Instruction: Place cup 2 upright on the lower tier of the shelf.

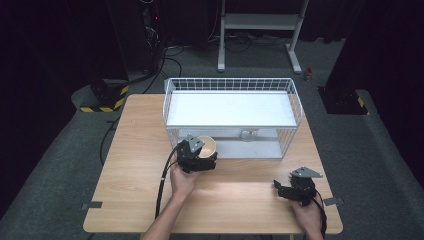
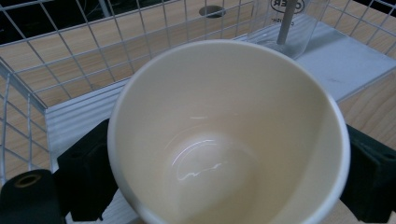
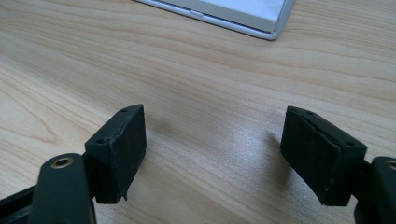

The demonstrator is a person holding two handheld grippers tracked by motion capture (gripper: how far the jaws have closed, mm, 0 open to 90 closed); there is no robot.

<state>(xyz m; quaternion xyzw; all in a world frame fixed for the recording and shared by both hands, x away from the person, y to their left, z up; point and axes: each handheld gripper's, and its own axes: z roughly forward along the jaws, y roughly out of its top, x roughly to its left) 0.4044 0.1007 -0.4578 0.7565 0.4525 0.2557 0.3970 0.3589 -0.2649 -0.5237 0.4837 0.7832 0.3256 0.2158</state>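
Left tongs (image 1: 200, 159) are clamped on the cream cup (image 2: 229, 135), right at the front of the wire basket (image 1: 170, 97). Best lift it clear over the rim, level. Right tongs (image 3: 224, 154) rest apart on the surface (image 3: 187, 70).

The high view looks forward and down from above the near side of the table (image 1: 150, 145), taking in the wire basket (image 1: 232, 85) at frame centre. The left gripper view sits close behind a cream cup (image 2: 229, 135), facing the same basket (image 2: 70, 60). The right gripper view looks low across bare tabletop (image 3: 196, 93) between its jaws.
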